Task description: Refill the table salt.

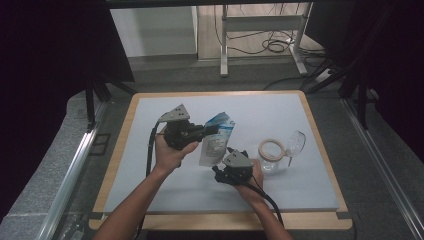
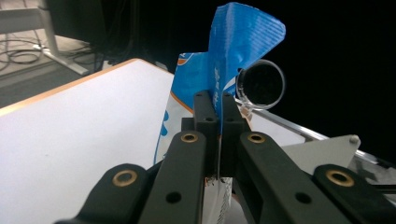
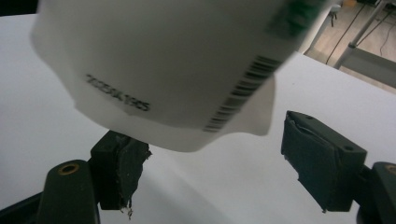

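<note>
A white table (image 1: pixel 165 185) edged in wood sits before dark curtains. The left gripper (image 1: pixel 206 129) holds a blue-and-white pouch (image 1: pixel 216 142) aloft, fingers clenched on its top. The right gripper (image 1: pixel 223 167) waits beneath, fingers released. Likely next: grasp the pouch's bottom, then pour into the open glass jar (image 1: pixel 272 155).

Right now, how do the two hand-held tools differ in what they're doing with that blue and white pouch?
The left tool is shut on the pouch near its blue top, while the right tool is open, pads clear of the pouch's white bottom edge. The left tool holds the pouch up off the table; the right tool sits lower, beneath it. Both are black, each held in one hand.
</note>
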A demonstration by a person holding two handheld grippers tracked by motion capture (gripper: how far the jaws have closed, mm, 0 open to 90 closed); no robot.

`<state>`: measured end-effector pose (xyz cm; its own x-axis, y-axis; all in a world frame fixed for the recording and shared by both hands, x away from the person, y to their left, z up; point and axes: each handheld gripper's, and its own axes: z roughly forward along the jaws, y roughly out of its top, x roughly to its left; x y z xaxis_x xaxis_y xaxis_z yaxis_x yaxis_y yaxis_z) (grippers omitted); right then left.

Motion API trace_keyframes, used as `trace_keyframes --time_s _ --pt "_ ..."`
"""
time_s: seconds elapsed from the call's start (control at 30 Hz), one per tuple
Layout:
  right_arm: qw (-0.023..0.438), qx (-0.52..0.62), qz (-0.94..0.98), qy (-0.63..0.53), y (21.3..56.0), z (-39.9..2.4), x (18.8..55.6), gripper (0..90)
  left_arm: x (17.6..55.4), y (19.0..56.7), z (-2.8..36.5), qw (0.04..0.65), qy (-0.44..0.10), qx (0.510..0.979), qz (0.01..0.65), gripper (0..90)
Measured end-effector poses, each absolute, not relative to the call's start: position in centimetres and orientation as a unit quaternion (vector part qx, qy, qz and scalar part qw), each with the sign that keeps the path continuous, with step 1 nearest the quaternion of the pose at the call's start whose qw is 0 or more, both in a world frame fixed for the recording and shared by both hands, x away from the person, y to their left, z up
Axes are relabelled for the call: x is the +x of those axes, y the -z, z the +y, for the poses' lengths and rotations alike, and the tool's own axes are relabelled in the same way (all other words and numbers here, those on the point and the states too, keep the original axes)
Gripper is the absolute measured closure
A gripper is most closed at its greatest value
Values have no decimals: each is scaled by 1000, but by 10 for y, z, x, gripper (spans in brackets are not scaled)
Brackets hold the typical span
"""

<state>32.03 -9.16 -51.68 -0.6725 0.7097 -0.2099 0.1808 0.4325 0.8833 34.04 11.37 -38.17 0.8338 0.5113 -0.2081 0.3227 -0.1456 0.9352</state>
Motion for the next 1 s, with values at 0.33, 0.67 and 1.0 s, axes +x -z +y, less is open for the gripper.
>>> trace_keyframes --time_s 0.33,0.67,1.0 --pt "287 263 798 -459 517 -92 316 319 344 382 103 586 -67 761 272 900" --pt "281 268 794 -468 517 -98 309 326 347 380 94 583 -47 768 261 900" --pt "277 279 793 -466 523 -103 302 334 353 383 80 559 -40 788 254 900"
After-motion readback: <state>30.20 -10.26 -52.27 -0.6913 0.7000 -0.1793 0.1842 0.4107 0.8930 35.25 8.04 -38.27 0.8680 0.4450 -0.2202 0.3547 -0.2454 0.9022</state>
